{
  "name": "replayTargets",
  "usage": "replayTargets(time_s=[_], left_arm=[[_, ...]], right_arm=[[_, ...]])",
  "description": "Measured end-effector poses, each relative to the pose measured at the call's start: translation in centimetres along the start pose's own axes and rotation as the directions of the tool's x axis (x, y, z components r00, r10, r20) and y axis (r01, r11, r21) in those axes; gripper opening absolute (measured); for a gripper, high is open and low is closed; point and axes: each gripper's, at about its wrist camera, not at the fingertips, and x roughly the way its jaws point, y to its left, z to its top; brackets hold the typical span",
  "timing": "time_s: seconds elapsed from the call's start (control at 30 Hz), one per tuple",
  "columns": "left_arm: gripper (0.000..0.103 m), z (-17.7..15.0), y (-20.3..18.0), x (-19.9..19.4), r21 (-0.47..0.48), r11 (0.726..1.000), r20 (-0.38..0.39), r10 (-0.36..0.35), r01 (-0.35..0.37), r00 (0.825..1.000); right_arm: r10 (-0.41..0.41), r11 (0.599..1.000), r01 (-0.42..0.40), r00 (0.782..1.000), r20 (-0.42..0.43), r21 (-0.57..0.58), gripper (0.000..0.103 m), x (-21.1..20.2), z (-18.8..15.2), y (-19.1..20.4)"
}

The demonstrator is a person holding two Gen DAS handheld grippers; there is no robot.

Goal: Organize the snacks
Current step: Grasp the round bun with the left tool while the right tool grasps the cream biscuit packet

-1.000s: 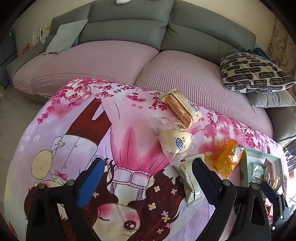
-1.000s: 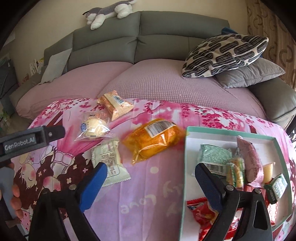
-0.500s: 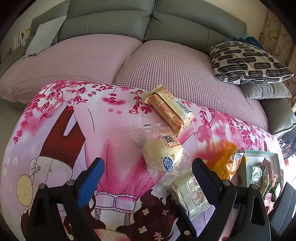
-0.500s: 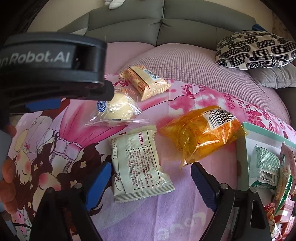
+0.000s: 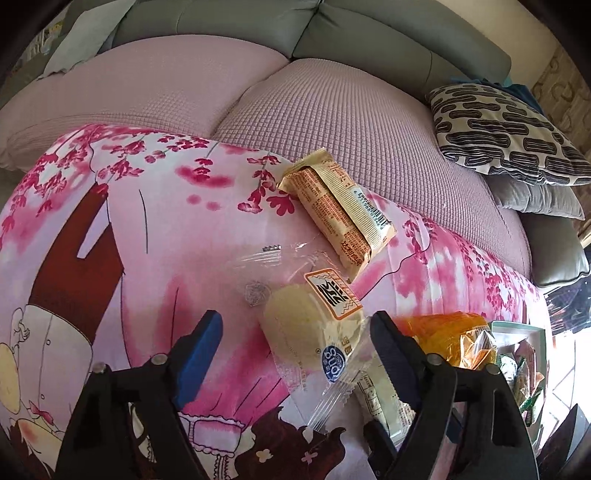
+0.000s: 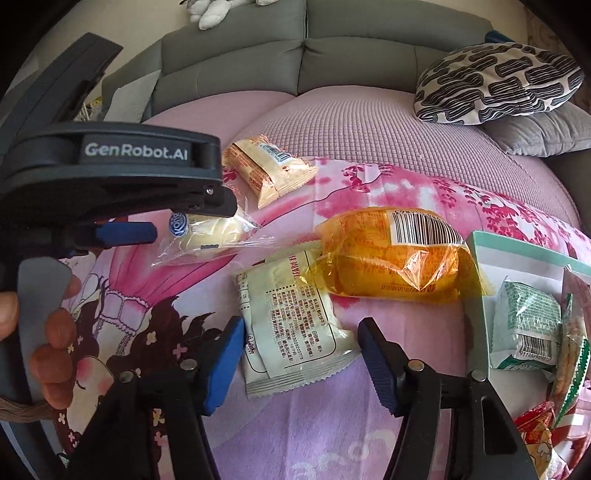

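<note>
We work over a grey sofa [image 5: 369,33] whose seat is partly covered by a pink cartoon-print sheet [image 5: 166,236] that carries the loose snacks. At the right edge of the right wrist view stands the white box [image 6: 517,254] with a green rim, already holding several packets; we judge the sorting partly done, with four snacks yet to go in

Largest of the loose ones is the orange bag [image 6: 391,254], at centre right of the right wrist view, just beside the box. Overlapped by its left end lies the pale flat packet [image 6: 291,321], low in the middle of that frame. The bun in clear wrap [image 5: 314,332] sits at lower centre of the left wrist view, and the tan biscuit pack [image 5: 336,210] lies above it, close by

The step in hand, as we read it, is a double pick. Our left gripper [image 5: 295,336] has the bun between its fingers and its jaws are closing; the pads do not yet press the wrap. Our right gripper [image 6: 301,350] straddles the lower part of the pale flat packet, jaws also closing, pads not yet on it

Next we need both pairs of pads to seat firmly, the left on the soft bun without crushing it, the right low enough to catch a thin packet lying flat, then a lift and a carry rightward to the box
</note>
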Motion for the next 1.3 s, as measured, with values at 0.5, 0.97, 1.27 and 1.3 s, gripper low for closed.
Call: replayTargets(time_s=[0.5, 0.97, 1.27, 1.3], left_arm=[[0.056, -2.2, 1.8, -2.0, -0.104, 0.992, 0.045, -0.068, 0.072, 0.997], [0.056, -7.9, 3.3, -5.7, -0.178, 0.982, 0.079, -0.052, 0.066, 0.996], [0.056, -9.8, 3.5, -7.2, -0.184, 0.981, 0.105, -0.039, 0.058, 0.994], [0.056, -9.8, 3.4, -7.3, -0.185, 0.981, 0.109, -0.038, 0.058, 0.993]], right_arm=[[0.038, 0.999, -0.039, 0.999, -0.026, -0.023, 0.054, -1.6, -1.7, 0.7], [0.025, 0.999, -0.026, 0.998, -0.050, -0.024, 0.053, -4.6, -3.9, 0.4], [0.015, 1.000, -0.016, 0.999, -0.036, -0.004, 0.053, -7.4, -5.1, -0.6], [0.015, 1.000, -0.015, 0.999, -0.034, -0.003, 0.053, -7.7, -5.3, -0.7]])
